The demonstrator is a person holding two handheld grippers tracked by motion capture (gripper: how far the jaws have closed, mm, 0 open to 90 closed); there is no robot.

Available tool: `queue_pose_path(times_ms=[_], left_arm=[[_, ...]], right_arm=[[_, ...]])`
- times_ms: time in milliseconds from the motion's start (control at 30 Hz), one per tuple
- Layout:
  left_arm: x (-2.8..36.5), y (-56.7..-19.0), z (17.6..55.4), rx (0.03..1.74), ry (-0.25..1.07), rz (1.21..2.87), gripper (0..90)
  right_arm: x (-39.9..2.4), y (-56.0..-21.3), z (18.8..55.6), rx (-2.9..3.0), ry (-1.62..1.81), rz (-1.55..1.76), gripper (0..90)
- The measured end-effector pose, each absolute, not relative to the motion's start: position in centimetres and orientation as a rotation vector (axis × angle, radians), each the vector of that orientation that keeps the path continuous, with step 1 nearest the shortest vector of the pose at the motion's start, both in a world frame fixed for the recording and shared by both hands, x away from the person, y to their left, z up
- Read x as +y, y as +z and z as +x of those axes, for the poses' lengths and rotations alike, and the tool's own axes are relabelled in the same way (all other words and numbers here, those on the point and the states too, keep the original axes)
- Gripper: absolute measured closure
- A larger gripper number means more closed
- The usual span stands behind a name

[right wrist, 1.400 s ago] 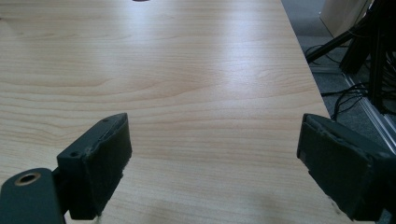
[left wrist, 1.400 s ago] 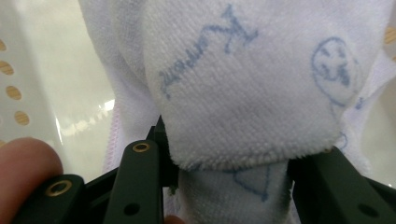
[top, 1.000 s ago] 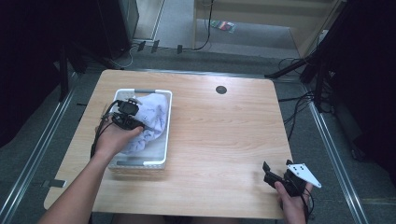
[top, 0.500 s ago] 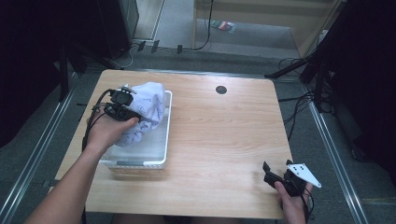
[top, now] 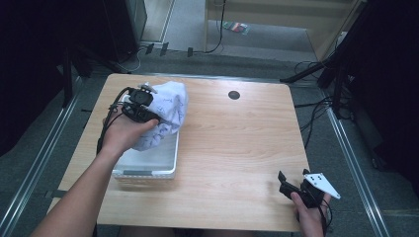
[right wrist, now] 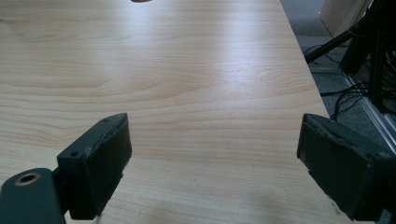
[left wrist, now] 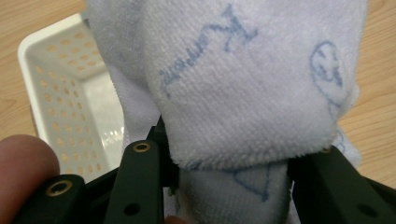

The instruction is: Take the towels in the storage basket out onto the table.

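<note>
A white towel (left wrist: 243, 88) is gripped between the jaws of the left claw (left wrist: 229, 163), which are closed onto a bunched fold of it. Pale blue handwriting and a drawn round face are printed on the terry surface in the left gripper view; the script is seen upside down and cannot be read. The towel bulges upward and forward from the jaws, and below and to the left of them the white perforated basket (left wrist: 60, 88) is seen, with one end of the towel hanging down toward its interior. In the high view the left claw (top: 140, 104) is held above the far end of the basket (top: 148, 165), the towel (top: 165, 111) draped to its right and trailing down into the basket. The left hand (top: 123, 133) is wrapped around the claw's body from the near side, forearm extended diagonally from the bottom edge.

The right claw (top: 291, 185) is held low at the near right corner of the table (top: 232, 143), well apart from the basket, in the right hand (top: 310, 215). In the right gripper view its jaws are spread wide with bare wood (right wrist: 201, 93) between them, nothing being gripped.
</note>
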State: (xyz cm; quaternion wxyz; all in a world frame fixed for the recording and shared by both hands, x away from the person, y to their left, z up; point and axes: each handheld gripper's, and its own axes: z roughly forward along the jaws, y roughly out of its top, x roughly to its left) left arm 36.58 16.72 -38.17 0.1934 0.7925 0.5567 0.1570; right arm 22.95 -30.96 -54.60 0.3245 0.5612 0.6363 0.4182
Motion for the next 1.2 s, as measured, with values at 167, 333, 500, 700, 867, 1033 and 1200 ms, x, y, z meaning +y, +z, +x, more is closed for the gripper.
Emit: queue_pose_path(times_ms=[167, 333, 500, 700, 867, 1033, 1200], left_arm=[[15.0, -37.5, 36.8, 1.531, 0.445, 2.235, 58.1], [13.4, -37.2, 37.0, 1.513, 0.440, 2.246, 58.1], [11.7, -37.1, 37.2, 1.491, 0.435, 2.257, 58.0], [9.0, -37.2, 37.5, 1.453, 0.413, 2.277, 57.9], [7.7, -37.3, 37.7, 1.438, 0.405, 2.278, 57.9], [6.4, -37.5, 37.9, 1.433, 0.385, 2.265, 57.7], [5.1, -38.3, 38.3, 1.446, 0.341, 2.253, 57.7]], right_arm=[[-31.0, -54.6, 22.9, 1.672, 1.100, 1.470, 10.2], [-31.0, -54.6, 22.9, 1.673, 1.106, 1.471, 10.2], [-31.0, -54.6, 22.9, 1.673, 1.113, 1.471, 10.2], [-31.2, -54.6, 22.9, 1.671, 1.122, 1.473, 10.2], [-31.1, -54.6, 22.9, 1.673, 1.122, 1.472, 10.2], [-31.2, -54.6, 22.9, 1.671, 1.130, 1.479, 10.2], [-31.2, -54.6, 22.9, 1.672, 1.132, 1.479, 10.2]])
